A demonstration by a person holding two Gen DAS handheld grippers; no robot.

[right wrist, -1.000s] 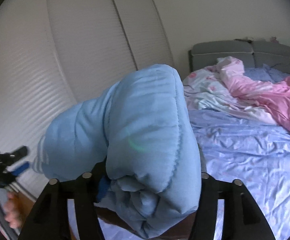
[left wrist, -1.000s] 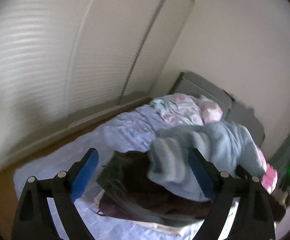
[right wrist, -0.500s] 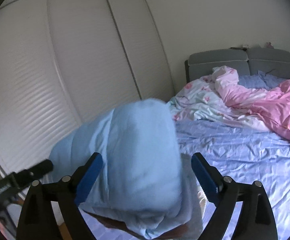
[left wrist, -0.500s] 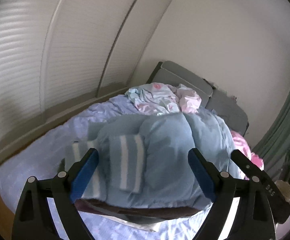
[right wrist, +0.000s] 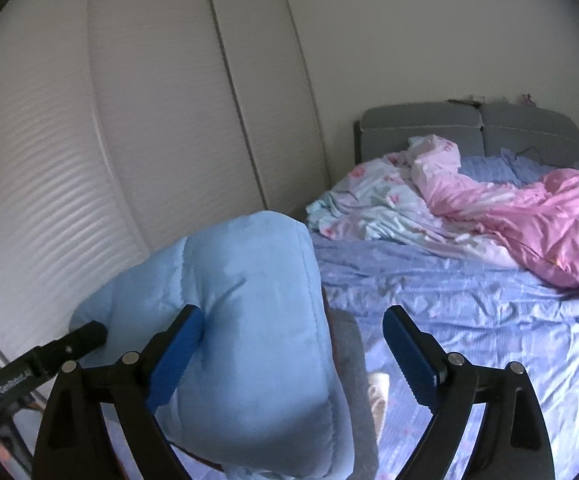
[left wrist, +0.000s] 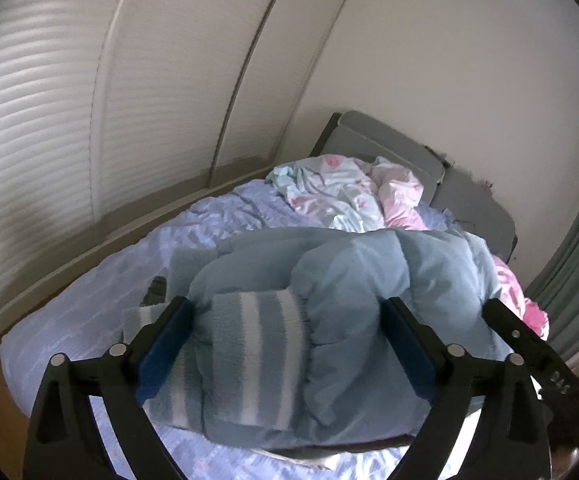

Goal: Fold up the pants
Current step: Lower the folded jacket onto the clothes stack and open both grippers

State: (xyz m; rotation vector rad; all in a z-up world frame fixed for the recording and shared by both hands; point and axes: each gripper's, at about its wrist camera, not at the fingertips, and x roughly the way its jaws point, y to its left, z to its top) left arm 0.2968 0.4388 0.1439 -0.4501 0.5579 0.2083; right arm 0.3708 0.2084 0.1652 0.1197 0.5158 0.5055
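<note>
The pants [left wrist: 329, 320] are light blue and padded, folded into a thick bundle on the bed [left wrist: 69, 344], on top of darker clothes whose shape is hard to make out. Their knitted cuff [left wrist: 257, 356], striped blue and white, faces the left gripper [left wrist: 285, 356]. That gripper is spread wide, holding nothing. The right gripper [right wrist: 293, 356] is likewise released, the bundle just ahead of its left finger. "GenRobot.AI" is printed on the left gripper's finger in the right view. A pink quilt [right wrist: 529, 224] lies by the grey headboard [right wrist: 421, 132].
</note>
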